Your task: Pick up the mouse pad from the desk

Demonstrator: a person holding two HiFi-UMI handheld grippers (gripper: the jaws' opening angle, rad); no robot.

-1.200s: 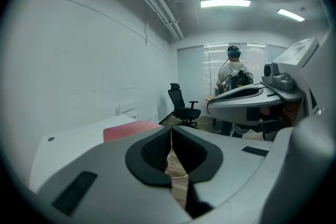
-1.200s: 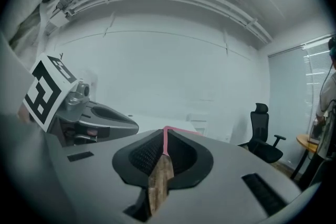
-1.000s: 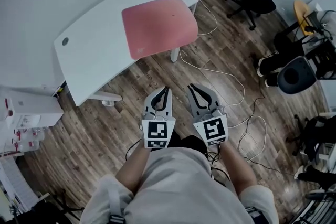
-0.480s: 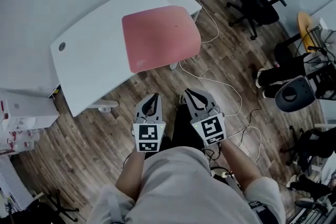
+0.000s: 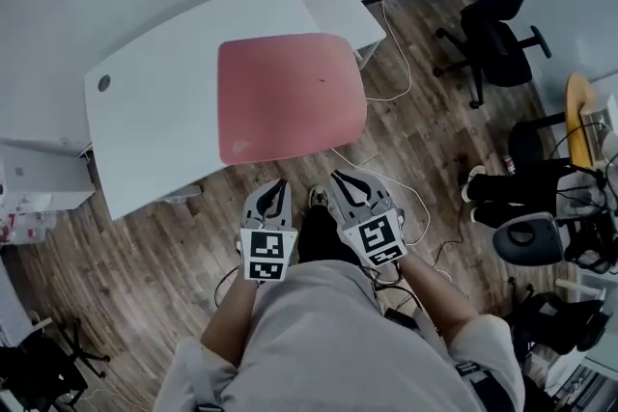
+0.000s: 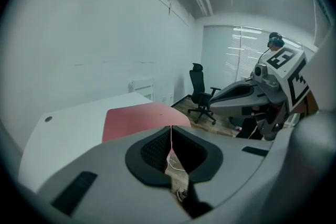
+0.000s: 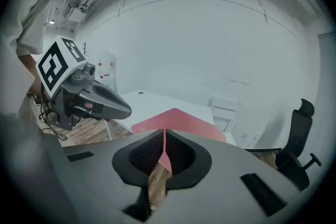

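Note:
A pink-red mouse pad [image 5: 290, 96] lies flat on the white desk [image 5: 154, 111], overhanging the desk's near right edge. It also shows ahead in the left gripper view as the pad [image 6: 137, 117] and in the right gripper view as the pad [image 7: 176, 119]. My left gripper [image 5: 276, 184] and right gripper [image 5: 339, 177] are held side by side over the wooden floor, short of the pad's near edge and touching nothing. Both are shut and empty; the left jaws [image 6: 170, 129] and the right jaws [image 7: 165, 135] meet in a thin line.
A black office chair [image 5: 497, 24] stands at the far right. A small white stand [image 5: 333, 10] sits behind the desk's right end. White cables [image 5: 410, 198] trail over the floor. White boxes [image 5: 39, 183] stand at the left, more chairs and gear [image 5: 541, 236] at the right.
The desk and pad have come closer to both grippers in the head view. Both grippers stayed shut and side by side and dropped a little toward the person's body.

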